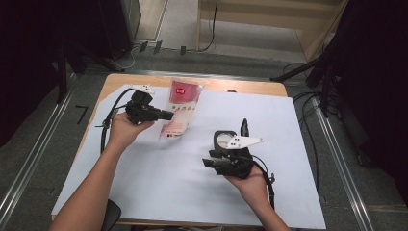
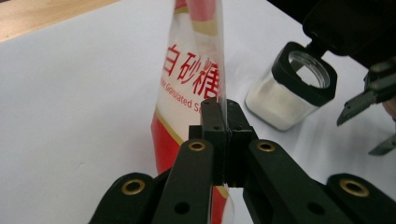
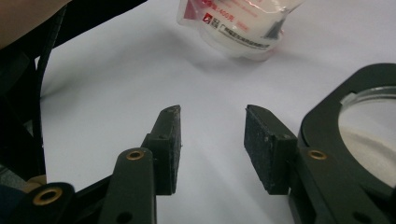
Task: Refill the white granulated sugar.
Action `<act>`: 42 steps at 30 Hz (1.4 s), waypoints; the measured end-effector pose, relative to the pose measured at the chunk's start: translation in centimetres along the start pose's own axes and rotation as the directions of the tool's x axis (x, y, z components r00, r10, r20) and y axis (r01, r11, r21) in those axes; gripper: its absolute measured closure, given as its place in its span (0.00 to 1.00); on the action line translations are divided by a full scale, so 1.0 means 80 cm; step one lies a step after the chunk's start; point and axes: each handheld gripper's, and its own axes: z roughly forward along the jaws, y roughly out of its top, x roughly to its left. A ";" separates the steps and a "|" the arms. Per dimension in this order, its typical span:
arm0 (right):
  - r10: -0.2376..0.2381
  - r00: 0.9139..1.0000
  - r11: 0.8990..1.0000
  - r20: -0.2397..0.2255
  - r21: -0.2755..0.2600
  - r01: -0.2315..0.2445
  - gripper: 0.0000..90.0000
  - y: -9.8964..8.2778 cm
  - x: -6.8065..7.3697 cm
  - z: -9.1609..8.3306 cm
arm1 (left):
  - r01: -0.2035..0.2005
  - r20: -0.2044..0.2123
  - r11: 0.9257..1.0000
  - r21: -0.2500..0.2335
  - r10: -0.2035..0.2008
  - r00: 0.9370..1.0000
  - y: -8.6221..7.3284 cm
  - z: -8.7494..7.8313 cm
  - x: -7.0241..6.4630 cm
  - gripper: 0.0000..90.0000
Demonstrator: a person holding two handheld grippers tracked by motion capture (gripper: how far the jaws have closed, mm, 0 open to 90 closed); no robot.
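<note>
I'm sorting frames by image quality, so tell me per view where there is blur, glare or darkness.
High view: dark surroundings, evenly lit white sheet, slightly soft. Left gripper view: red print on the sugar bag readable, the jar beyond softer, with glare on its glass. Right gripper view: the right gripper pads sharp, the bag behind blurred.

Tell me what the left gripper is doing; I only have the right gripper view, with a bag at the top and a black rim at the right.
Observer: The left gripper is clamped shut on the sugar bag's clear edge.
Operator: Say what that black rim is.
Observer: It is the open mouth of a square glass jar, holding white granules.
Operator: Place my gripper for me.
Observer: In the high view, the right gripper lies left of the jar, jaws empty.
</note>
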 end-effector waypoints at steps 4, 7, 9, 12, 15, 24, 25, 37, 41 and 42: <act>0.002 1.000 1.000 0.006 0.006 -0.002 0.64 -0.005 0.001 -0.002 | -0.028 -0.011 1.000 0.015 0.028 1.000 -0.008 -0.006 -0.003 1.00; -0.005 1.000 1.000 0.014 0.010 0.005 0.64 -0.007 0.003 -0.002 | -0.031 0.019 0.999 0.026 0.031 0.999 -0.016 -0.009 -0.004 1.00; -0.004 1.000 1.000 0.013 0.008 0.004 0.64 -0.008 0.004 0.000 | -0.044 0.009 0.999 0.029 0.044 0.999 -0.021 -0.011 -0.007 1.00; -0.011 1.000 1.000 0.009 0.012 0.011 0.64 -0.008 0.007 0.004 | -0.032 0.009 0.999 0.029 0.032 0.999 -0.027 -0.014 -0.007 1.00; -0.012 1.000 1.000 0.009 0.014 0.012 0.64 -0.008 0.007 0.005 | -0.026 0.006 0.999 0.022 0.026 1.000 -0.032 -0.016 -0.006 1.00; -0.012 1.000 1.000 0.017 0.024 0.012 0.64 -0.010 0.010 0.008 | -0.005 0.005 1.000 -0.009 0.005 1.000 -0.046 -0.026 0.000 0.97; -0.013 1.000 1.000 0.016 0.024 0.013 0.64 -0.010 0.010 0.008 | 0.000 0.007 1.000 -0.010 0.000 1.000 -0.047 -0.026 0.000 0.96; -0.010 1.000 1.000 0.030 0.018 0.010 0.64 -0.009 0.007 0.004 | 0.007 0.034 0.999 -0.035 -0.006 0.999 -0.053 -0.036 0.000 0.88; -0.006 1.000 1.000 0.031 0.017 0.005 0.64 -0.009 0.006 0.004 | 0.008 0.035 0.998 -0.060 -0.006 0.999 -0.052 -0.042 -0.001 0.85; -0.005 0.999 1.000 0.033 0.018 0.004 0.63 -0.009 0.006 0.004 | 0.005 0.040 0.998 -0.064 -0.002 0.999 -0.052 -0.042 -0.001 0.83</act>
